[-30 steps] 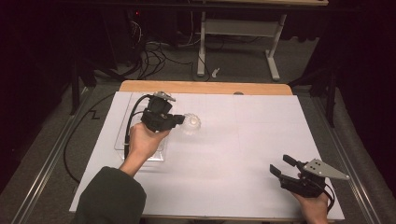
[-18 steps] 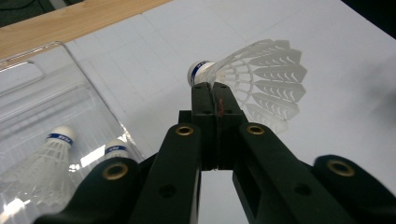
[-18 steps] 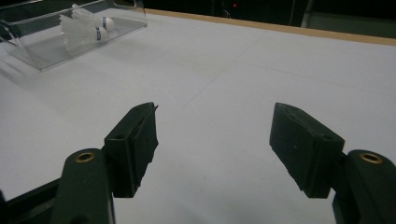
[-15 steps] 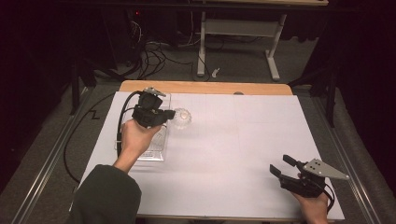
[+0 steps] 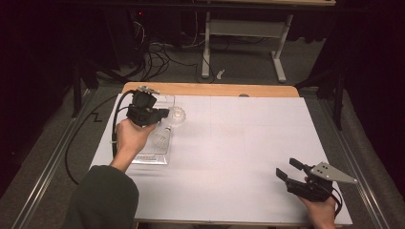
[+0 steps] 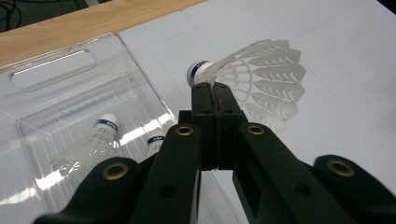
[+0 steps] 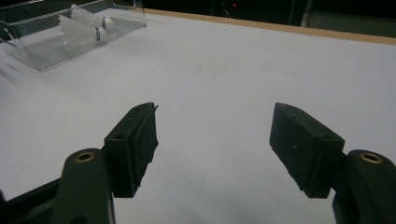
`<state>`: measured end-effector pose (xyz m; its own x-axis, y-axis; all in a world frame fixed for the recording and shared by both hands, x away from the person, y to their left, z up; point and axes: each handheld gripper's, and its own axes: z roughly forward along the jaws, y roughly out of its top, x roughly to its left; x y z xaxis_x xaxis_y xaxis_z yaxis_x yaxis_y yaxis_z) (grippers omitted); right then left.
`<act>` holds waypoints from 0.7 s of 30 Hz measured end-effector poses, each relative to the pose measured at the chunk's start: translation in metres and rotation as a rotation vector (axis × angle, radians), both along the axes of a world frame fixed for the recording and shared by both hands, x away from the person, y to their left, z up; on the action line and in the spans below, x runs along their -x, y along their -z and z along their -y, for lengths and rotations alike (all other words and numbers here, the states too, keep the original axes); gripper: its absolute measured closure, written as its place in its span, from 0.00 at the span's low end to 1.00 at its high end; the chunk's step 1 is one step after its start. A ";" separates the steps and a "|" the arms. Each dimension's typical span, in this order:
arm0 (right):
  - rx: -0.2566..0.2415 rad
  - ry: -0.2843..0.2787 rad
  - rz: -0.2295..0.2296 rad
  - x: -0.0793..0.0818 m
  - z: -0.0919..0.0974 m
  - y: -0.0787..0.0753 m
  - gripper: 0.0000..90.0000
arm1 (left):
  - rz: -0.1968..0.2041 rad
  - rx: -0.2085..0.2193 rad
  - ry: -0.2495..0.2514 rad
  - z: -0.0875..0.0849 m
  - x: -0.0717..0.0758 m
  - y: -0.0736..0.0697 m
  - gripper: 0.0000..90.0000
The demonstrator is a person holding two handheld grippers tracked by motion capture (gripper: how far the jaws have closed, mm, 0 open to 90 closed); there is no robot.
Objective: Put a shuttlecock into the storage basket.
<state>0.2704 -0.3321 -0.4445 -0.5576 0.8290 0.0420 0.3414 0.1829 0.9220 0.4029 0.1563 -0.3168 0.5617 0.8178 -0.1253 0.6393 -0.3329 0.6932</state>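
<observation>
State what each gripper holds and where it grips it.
The left gripper pinches a shuttlecock by its skirt just behind the cork. The right gripper is open, holding nothing.

Left tool has carried the held shuttlecock farther up the surface, toward the wooden far edge. Hand and tool now sit over the clear tray. A shuttlecock lying in the tray, earlier under the hand, now shows just behind the tool.
</observation>
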 end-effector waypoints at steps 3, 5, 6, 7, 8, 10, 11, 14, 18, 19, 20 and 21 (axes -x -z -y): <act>-0.001 0.000 -0.001 0.000 0.000 0.000 0.36 | 0.002 -0.001 -0.011 -0.004 -0.002 0.000 1.00; -0.001 0.000 -0.001 0.000 0.000 0.000 0.36 | 0.002 -0.001 -0.022 -0.006 -0.004 0.000 1.00; -0.001 0.000 -0.001 0.000 0.000 0.000 0.36 | 0.004 0.000 -0.027 -0.008 -0.004 0.000 1.00; -0.001 0.000 -0.001 0.000 0.000 0.000 0.36 | 0.004 0.001 -0.032 -0.009 -0.005 0.000 1.00; -0.001 0.001 -0.001 0.000 0.000 0.000 0.36 | 0.005 0.002 -0.039 -0.011 -0.006 0.001 1.00; -0.001 0.001 -0.001 0.000 0.000 0.000 0.36 | 0.008 0.004 -0.048 -0.014 -0.007 0.001 1.00; -0.001 0.001 -0.001 0.000 0.000 0.000 0.36 | 0.009 0.003 -0.054 -0.015 -0.008 0.001 1.00; 0.000 0.001 -0.001 0.000 0.000 0.000 0.36 | 0.006 -0.003 -0.068 -0.019 -0.011 0.002 1.00; 0.000 0.001 -0.001 0.000 0.000 0.000 0.36 | -0.003 -0.008 -0.093 -0.024 -0.017 0.005 1.00; 0.000 0.001 -0.001 0.000 0.000 0.000 0.36 | -0.005 -0.012 -0.100 -0.025 -0.018 0.006 1.00; 0.000 0.001 -0.001 0.000 0.000 0.000 0.36 | -0.005 -0.015 -0.106 -0.027 -0.020 0.006 1.00; 0.000 0.001 -0.001 0.000 0.000 0.000 0.36 | -0.005 -0.017 -0.109 -0.027 -0.020 0.006 1.00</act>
<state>0.2703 -0.3322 -0.4445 -0.5567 0.8296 0.0426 0.3424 0.1824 0.9217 0.4232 0.1834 -0.3231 0.4683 0.8763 -0.1131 0.6757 -0.2728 0.6849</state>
